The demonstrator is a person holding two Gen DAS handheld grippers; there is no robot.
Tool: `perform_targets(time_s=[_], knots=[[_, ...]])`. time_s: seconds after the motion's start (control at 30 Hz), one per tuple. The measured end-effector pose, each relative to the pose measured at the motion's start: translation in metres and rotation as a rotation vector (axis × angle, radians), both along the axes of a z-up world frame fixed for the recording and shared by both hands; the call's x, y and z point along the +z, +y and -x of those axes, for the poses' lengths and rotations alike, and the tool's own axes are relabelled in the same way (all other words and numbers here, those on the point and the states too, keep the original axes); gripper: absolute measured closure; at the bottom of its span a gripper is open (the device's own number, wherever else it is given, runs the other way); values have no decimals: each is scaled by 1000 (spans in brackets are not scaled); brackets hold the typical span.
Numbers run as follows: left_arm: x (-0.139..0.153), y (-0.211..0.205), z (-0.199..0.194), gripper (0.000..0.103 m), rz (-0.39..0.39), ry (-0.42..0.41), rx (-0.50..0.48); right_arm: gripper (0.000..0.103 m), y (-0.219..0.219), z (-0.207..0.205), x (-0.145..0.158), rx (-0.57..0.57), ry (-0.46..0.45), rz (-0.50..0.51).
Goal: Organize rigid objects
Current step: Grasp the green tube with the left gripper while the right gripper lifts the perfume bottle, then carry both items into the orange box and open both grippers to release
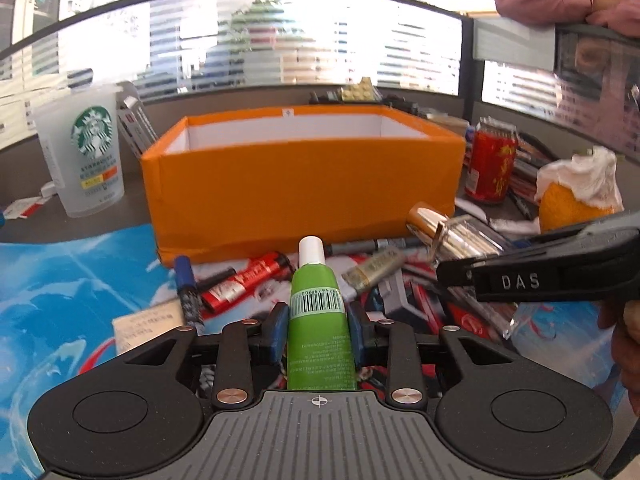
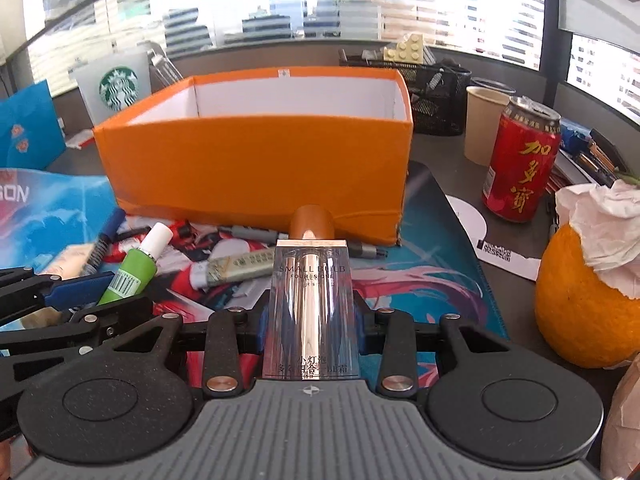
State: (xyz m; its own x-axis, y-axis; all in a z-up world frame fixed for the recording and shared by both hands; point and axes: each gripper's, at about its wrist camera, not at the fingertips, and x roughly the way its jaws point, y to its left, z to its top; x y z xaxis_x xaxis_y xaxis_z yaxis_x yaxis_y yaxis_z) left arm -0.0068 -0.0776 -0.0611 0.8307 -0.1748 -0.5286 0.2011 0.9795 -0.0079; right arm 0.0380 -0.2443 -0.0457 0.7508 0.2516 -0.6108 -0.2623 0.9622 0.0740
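Left gripper [image 1: 318, 322] clamped on green tube [image 1: 320, 320], white cap pointing toward orange box [image 1: 304, 184], right gripper [image 2: 312, 312] clamped on clear cosmetic bottle [image 2: 312, 296], both lengthwise between jaws

An orange box [image 1: 300, 184] with a white inside. A green tube [image 1: 318, 320] with a white cap and a black-and-white barcode. A clear bottle [image 2: 312, 304] with a brown cap. A red can [image 2: 520, 164] with gold lettering. A blue patterned mat [image 1: 72, 280].
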Motion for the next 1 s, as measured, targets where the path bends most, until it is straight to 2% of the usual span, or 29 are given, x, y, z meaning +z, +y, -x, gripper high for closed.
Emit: perform_targets(time_s=[0.37,0.6,1.0], knots=[[38,16,-3,74,53,-52,13,68,7,8,28,22,-70,-27],[57,17,-9,74,58,-83,5,68,11,3,48,37,-110,-38],[102,16,-58,74,93,-94,-9,68,16,-45,92,72,-165,-57]])
